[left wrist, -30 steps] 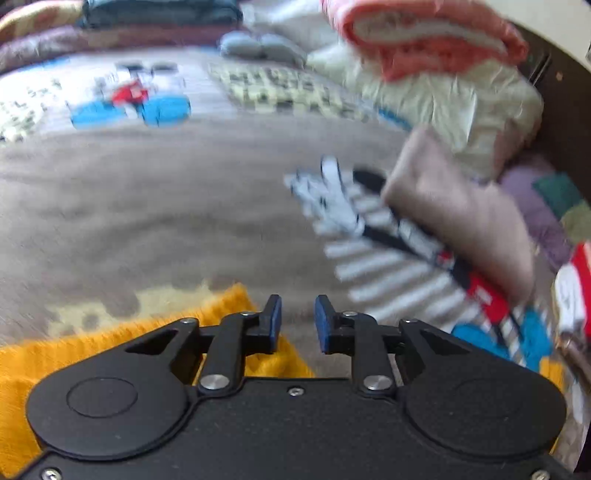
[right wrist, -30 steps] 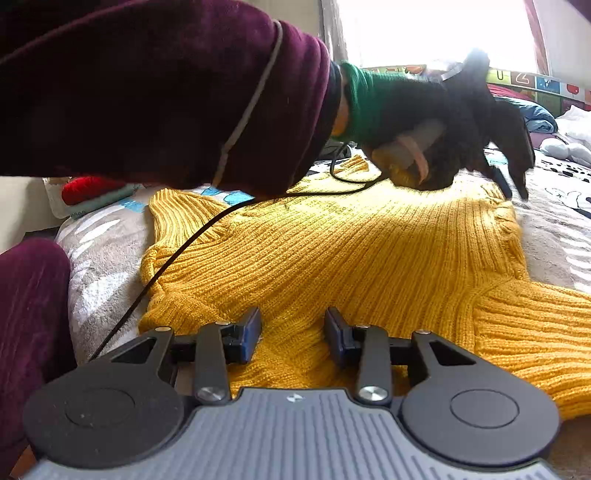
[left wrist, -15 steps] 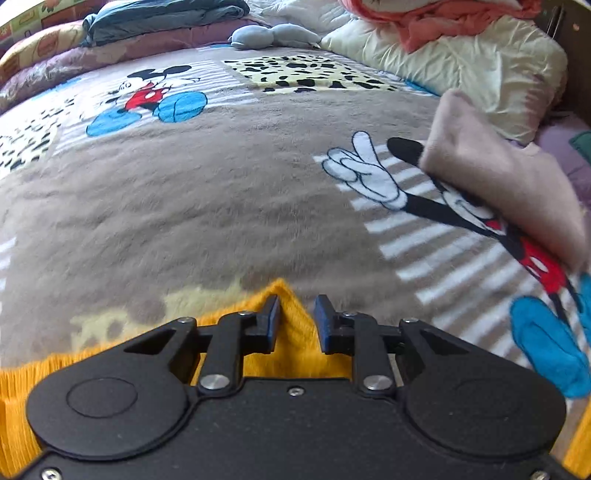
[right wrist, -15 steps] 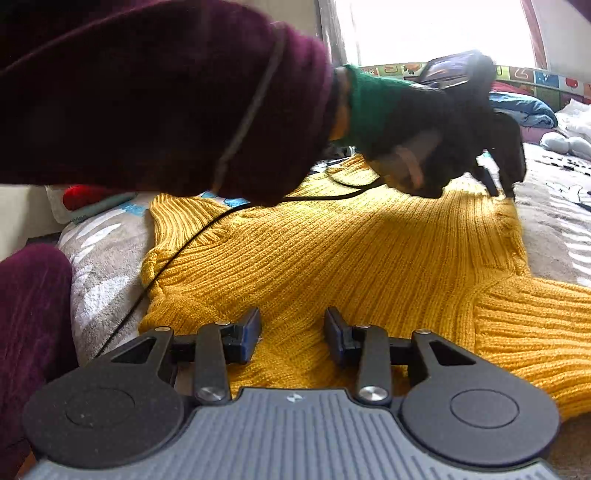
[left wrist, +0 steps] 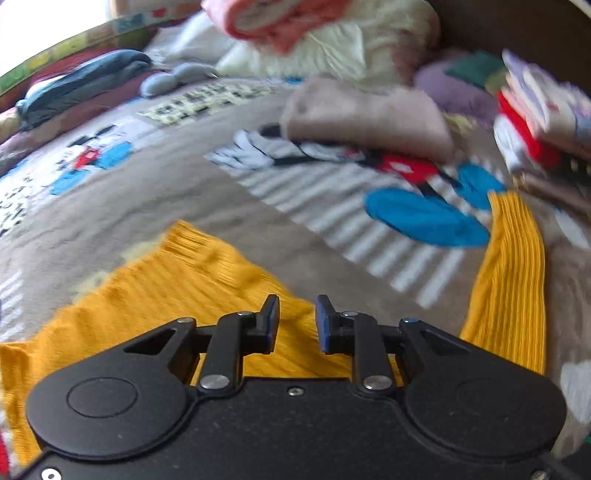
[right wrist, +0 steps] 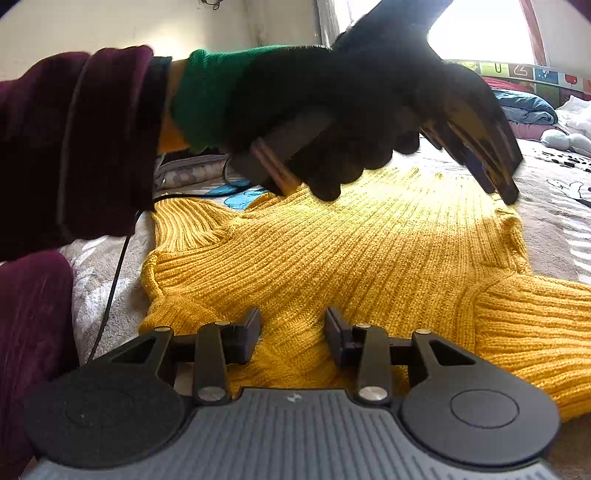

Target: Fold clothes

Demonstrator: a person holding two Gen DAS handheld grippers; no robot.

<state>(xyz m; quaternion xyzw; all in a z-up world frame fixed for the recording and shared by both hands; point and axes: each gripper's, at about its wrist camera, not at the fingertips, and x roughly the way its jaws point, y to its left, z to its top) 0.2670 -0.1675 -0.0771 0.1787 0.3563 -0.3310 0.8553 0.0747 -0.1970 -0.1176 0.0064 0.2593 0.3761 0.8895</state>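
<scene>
A mustard-yellow ribbed sweater (right wrist: 369,266) lies flat on the cartoon-print blanket (left wrist: 184,192). In the left wrist view its edge (left wrist: 166,295) runs under the gripper and one sleeve (left wrist: 513,277) stretches away at the right. My left gripper (left wrist: 296,317) hovers over that edge, blue pads a little apart with nothing between them. From the right wrist view a black-gloved hand (right wrist: 332,110) carries that gripper (right wrist: 498,184) above the sweater's far side. My right gripper (right wrist: 291,332) rests low over the near part of the sweater, jaws apart, knit lying beneath them.
A folded beige garment (left wrist: 369,118) lies on the blanket beyond the sweater. Stacked clothes (left wrist: 535,122) sit at the far right, and pillows with an orange blanket (left wrist: 314,33) at the back. A black cable (right wrist: 114,280) trails over the bed's left side beside a maroon sleeve (right wrist: 74,147).
My left gripper has swung sideways and rolled; more of the sweater and its sleeve now show ahead. In the right view the gloved hand is nearer and larger. The right gripper has stayed still.
</scene>
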